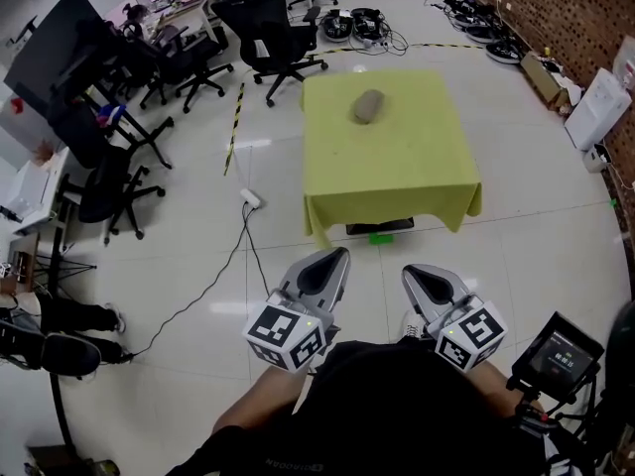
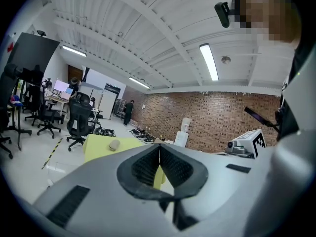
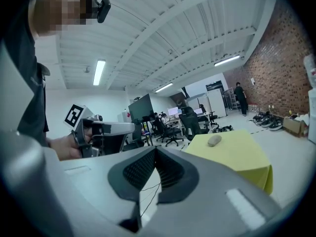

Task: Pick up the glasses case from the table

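Observation:
The glasses case [image 1: 368, 106] is a grey-brown oval pouch lying on the far half of a table draped in a yellow-green cloth [image 1: 397, 177]. It also shows small in the left gripper view as the case [image 2: 114, 144] and in the right gripper view as the case [image 3: 214, 140]. Both grippers are held close to my body, well short of the table, with bare floor between. My left gripper [image 1: 337, 254] has its jaws together and empty, tips meeting [image 2: 159, 147]. My right gripper [image 1: 410, 271] looks the same, jaws touching with nothing held [image 3: 155, 149].
Several black office chairs [image 1: 268, 33] stand at the back left. A power strip [image 1: 250, 198] and its cable lie on the floor left of the table. Cables and gear [image 1: 357, 23] sit behind it. A brick wall [image 1: 556, 8] runs along the right. A small screen [image 1: 561, 350] is at my right.

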`<state>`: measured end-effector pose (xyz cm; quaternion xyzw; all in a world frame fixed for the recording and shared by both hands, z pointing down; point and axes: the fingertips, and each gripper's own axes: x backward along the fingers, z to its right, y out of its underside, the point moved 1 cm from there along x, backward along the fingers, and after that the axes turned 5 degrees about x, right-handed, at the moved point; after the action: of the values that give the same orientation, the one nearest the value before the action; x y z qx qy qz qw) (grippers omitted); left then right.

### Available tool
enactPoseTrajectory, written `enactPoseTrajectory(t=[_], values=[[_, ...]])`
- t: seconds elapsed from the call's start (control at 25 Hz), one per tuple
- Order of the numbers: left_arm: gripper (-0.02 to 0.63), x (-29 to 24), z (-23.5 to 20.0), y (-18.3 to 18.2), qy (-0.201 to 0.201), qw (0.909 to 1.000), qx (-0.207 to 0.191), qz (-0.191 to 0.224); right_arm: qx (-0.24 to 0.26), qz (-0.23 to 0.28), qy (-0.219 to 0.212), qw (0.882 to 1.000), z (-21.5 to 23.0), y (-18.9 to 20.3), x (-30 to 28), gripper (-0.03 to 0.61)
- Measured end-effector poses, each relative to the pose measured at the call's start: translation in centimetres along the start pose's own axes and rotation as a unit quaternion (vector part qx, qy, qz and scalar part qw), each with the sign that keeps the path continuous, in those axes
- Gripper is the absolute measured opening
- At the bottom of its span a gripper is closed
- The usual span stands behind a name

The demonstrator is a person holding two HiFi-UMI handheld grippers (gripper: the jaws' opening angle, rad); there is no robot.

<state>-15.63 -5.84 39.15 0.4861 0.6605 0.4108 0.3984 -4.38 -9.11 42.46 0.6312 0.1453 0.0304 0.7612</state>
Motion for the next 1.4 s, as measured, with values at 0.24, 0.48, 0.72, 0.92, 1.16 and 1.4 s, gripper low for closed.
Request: enactPoseTrajectory(t=[0.24,0.48,0.72,0.92,1.16,1.4], values=[[0.008,-2.8,0.3,-0.8,-0.015,0.9999,-0.003,0.006,-0.002,0.003,-0.016,1.000,2.8,-0.7,-0.2,0.002],[0.008,-5.5,1.1,-1.5,-0.026,0.9996,-0.005,0.005,-0.005,0.006,-0.027,1.000,5.6,-1.8,0.1,0.002],[0.008,-9.6,2.5,-2.1,-0.034,0.9994,-0.010,0.005,-0.008,0.011,-0.031,0.999,9.8,-2.9,1.3,0.002],[0.008,-13.3,4.1,-2.8,-0.039,0.9991,-0.013,0.002,-0.009,0.012,-0.037,0.999,13.7,-4.0,2.5,0.002],[0.008,-15.0,5.4,-2.6,-0.036,0.9987,-0.037,0.000,-0.007,0.014,-0.039,0.999,15.2,-3.6,3.1,0.002],[0.008,-15.3,6.0,-1.4,-0.037,0.9984,-0.042,0.003,-0.004,0.016,-0.042,0.999,15.8,-2.4,3.7,0.002]])
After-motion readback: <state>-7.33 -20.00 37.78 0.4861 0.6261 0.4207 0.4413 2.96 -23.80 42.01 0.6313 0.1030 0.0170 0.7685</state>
